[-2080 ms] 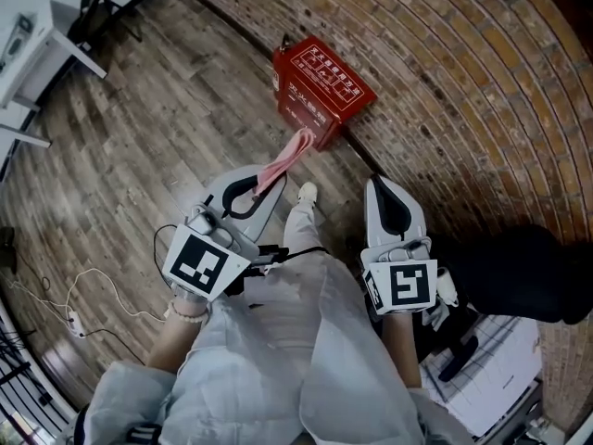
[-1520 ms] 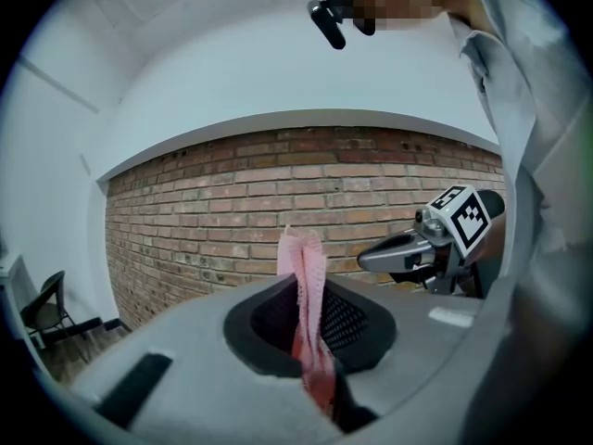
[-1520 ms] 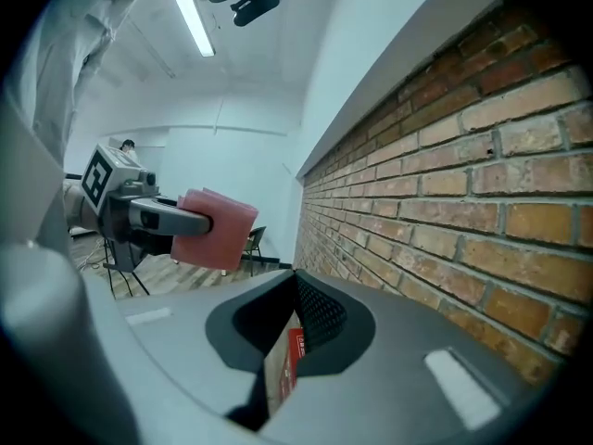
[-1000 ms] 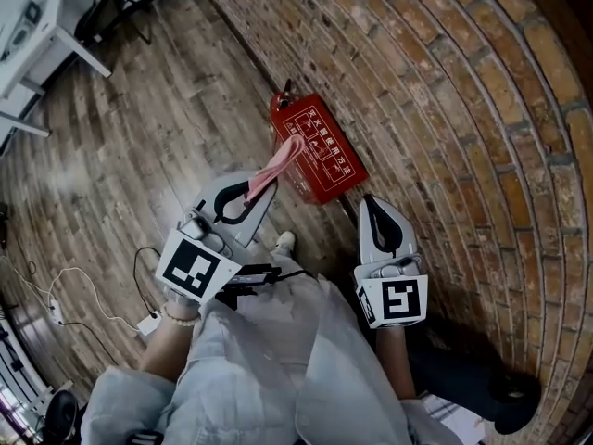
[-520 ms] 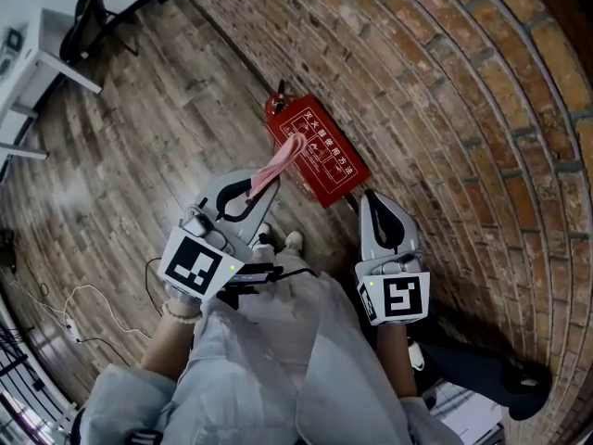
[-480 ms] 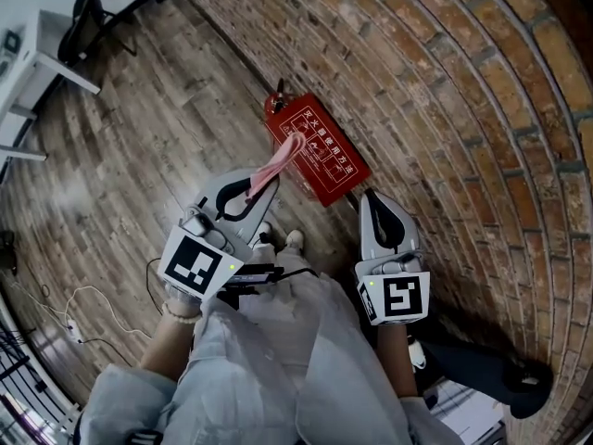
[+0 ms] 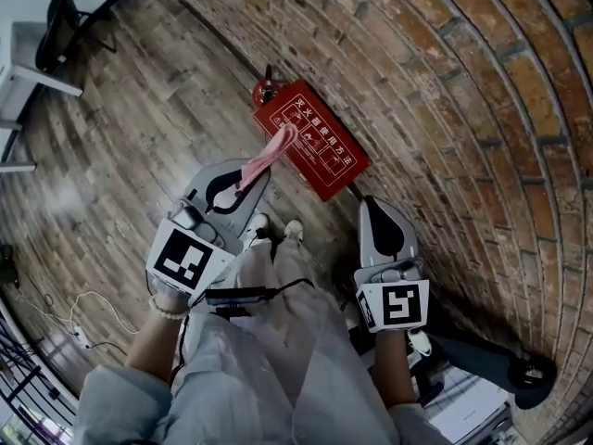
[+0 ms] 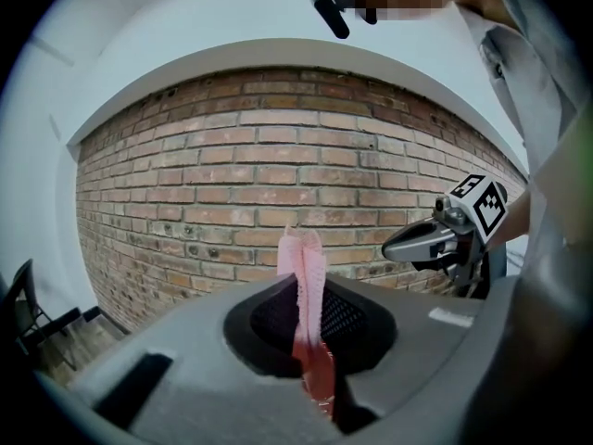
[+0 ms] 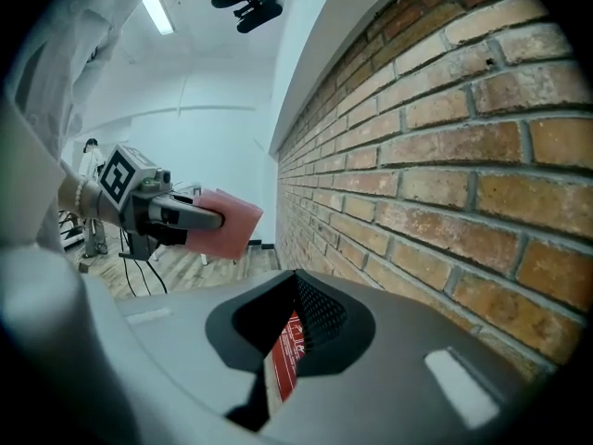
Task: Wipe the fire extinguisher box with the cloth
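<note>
Two grippers in play, and only one is doing anything. The left gripper (image 7: pixel 243 178) has its jaws clamped on the pink cloth (image 7: pixel 269 151). In the left gripper view the cloth is pinched in the slit and sticks out past the tips as a folded strip. The right gripper (image 7: pixel 375 207) has its jaws drawn in to a narrow slit with nothing in them. The bit of red in that slit in its own view is just the box seen beyond it.

The red fire extinguisher box (image 7: pixel 315 142) sits on the wooden floor (image 7: pixel 139 109), right up against the foot of the brick wall (image 7: pixel 445 82), lid side up with its white print showing. From the head view the cloth's free end lines up over the near edge of the lid. The right gripper view shows the cloth held up in the air beside the wall, though, so I'd say it's above the box and not on it.

My read is that this is the approach and no wiping has started. The next move means getting the left gripper down low so the cloth lies flat on the lid, not just the tip. Then drag it along the lid with the pinch kept firm so the cloth doesn't slip out. The right gripper could steady the box if it slides, but there's not much room on the wall side.
</note>
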Motion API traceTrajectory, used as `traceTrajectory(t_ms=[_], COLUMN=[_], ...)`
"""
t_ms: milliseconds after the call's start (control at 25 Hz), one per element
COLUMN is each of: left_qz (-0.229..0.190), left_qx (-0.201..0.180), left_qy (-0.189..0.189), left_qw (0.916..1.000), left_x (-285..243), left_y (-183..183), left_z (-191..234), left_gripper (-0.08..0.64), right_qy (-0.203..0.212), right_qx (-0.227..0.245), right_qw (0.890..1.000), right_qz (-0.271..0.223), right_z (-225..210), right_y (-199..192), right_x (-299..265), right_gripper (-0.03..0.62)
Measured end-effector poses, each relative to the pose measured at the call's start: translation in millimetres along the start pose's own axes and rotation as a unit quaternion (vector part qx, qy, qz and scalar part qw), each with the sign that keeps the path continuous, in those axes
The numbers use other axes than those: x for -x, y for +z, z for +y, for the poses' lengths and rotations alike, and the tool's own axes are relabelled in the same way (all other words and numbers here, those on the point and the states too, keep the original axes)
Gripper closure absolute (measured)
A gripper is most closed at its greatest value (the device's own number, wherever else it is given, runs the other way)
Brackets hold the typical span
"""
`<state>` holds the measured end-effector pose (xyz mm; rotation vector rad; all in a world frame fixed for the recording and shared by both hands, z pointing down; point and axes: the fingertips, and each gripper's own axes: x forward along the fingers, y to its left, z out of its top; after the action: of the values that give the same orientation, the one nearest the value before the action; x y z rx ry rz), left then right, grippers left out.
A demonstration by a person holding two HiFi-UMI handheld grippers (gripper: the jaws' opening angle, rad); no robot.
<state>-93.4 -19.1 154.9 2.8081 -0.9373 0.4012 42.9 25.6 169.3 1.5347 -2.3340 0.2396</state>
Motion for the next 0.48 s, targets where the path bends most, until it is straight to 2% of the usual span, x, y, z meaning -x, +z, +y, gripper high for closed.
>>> traceTrajectory(t_ms=[280,480], left_qz=[0.015,0.031], left_qx=[-0.008,-0.006], left_qy=[-0.016,-0.003], left_qw=[0.9997,0.9995], left_x=[-31,-56], left_y=[-31,-57], left_z=[18,37], left_gripper=[0.551,0.551], right_qy=[-0.003,-0.006], right_qx=[-0.008,-0.014], right_qw=[1.000,1.000], right_qz=[0.022,0.024], right_z=[-1,-9], right_y=[-32,-57], right_x=[-26,-48], right_gripper=[0.584,0.584])
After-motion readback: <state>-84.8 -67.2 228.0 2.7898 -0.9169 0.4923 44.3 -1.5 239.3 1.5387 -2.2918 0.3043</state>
